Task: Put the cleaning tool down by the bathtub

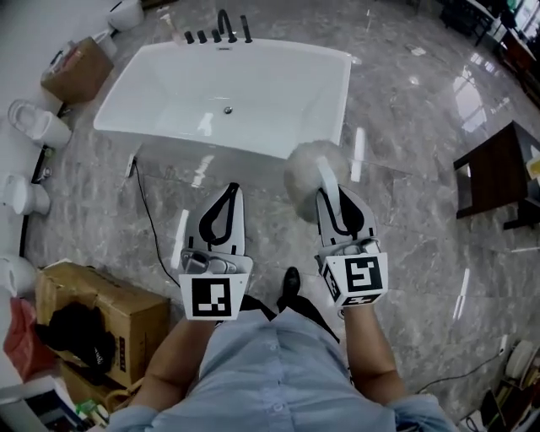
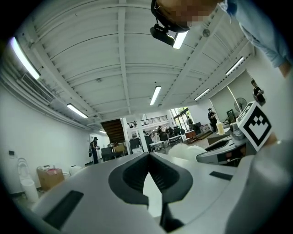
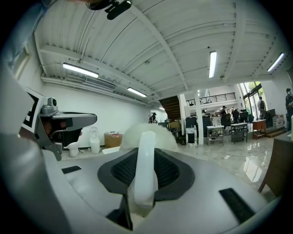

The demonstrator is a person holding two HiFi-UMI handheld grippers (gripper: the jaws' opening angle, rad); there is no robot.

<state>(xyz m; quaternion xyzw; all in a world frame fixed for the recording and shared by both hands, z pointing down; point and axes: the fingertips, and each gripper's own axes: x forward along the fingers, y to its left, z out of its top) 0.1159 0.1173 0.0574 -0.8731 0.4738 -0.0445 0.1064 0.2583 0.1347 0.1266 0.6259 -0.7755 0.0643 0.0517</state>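
Fluff crowns the cleaning tool (image 1: 314,169), a round, off-white duster head on a smooth white plastic handle (image 3: 145,160). Your right gripper (image 1: 327,196) has it: in the right gripper view the handle stands upright between the two dark ribbed fingers (image 3: 171,171), which are clamped on it from both sides. The fluffy head rises just past the fingertips.

Measured from the white rectangular bathtub (image 1: 126,84), the tool hangs off the floor at the tub's near right corner. The head view shows the fluff overlapping the bottom of the tub's near wall. You cannot tell from these views whether it touches the tub.

Your left gripper (image 1: 230,192) is alongside, in front of the middle of the bathtub's near wall. Its fingers (image 2: 132,171) are pressed together at the tips with nothing between them.

The black faucet set (image 1: 224,25) stands on the bathtub's far rim. A thin black cable (image 1: 152,219) runs over the glossy grey marble floor (image 1: 405,126) from the tub's near left corner. Left of the bathtub there are white toilets (image 1: 38,122), with a brown cardboard box (image 1: 76,67) by its far left corner. A larger cardboard box (image 1: 110,308) lies well to the near left of the tub. Well to the right of the bathtub stands a dark brown wooden surface (image 1: 498,173).
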